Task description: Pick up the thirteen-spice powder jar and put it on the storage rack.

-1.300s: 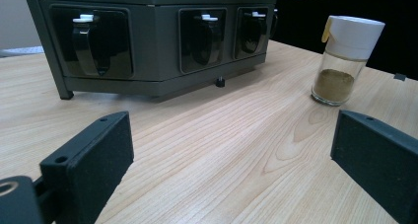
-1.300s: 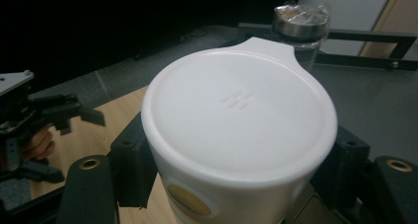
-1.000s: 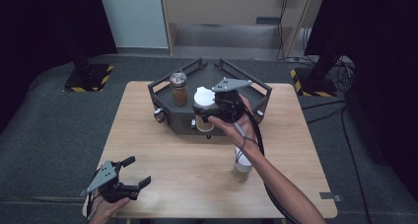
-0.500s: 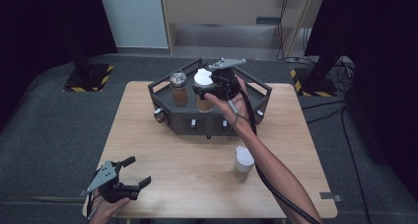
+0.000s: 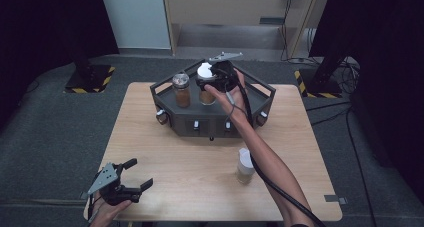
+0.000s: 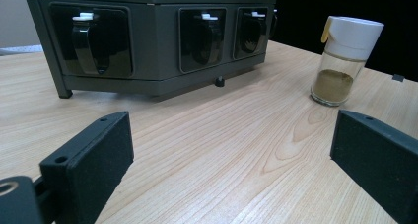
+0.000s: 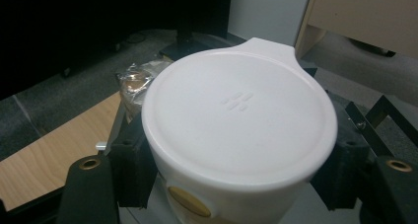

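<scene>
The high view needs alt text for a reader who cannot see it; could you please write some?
The right gripper, shut on a white-lidded jar, holds it over a dark rack beside a brown jar. Another white-lidded jar stands on the wooden table; the open left gripper waits nearby.

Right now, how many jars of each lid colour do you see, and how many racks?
White-lidded jars: 2, one in the right gripper over the rack, one on the table.
Silver-lidded jars: 1.
Racks: 1.
Total: 4

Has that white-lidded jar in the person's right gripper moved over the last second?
Yes. The white-lidded jar, clamped in the right gripper, went from the front edge of the dark rack toward its back, beside the metal-lidded jar.
</scene>
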{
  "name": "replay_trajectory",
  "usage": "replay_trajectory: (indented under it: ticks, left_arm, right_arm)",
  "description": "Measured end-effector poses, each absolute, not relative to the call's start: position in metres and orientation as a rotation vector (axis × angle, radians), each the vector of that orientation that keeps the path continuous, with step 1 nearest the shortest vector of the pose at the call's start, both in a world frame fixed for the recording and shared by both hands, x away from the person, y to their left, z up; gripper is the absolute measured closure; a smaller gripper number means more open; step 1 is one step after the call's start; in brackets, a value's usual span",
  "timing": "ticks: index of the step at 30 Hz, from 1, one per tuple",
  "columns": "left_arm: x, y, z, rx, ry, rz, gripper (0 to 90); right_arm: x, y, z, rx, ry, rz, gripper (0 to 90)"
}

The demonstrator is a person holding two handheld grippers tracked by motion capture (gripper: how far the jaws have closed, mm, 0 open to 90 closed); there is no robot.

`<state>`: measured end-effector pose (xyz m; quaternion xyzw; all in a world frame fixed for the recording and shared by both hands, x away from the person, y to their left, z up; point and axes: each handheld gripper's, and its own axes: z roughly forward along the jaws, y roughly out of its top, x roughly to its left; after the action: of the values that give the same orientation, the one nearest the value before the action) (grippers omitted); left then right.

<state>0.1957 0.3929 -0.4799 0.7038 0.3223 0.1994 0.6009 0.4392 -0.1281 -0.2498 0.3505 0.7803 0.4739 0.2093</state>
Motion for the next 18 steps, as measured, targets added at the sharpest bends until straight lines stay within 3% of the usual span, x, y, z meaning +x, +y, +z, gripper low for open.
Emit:
replay_trajectory:
  ticks: [18]
  left_arm:
    - [0.196,0.393,-0.48,1.633,0.743,0.464,1.4]
  right_arm:
    - [0.457,-0.127,-0.273,1.057,2.175,1.287,30.5]
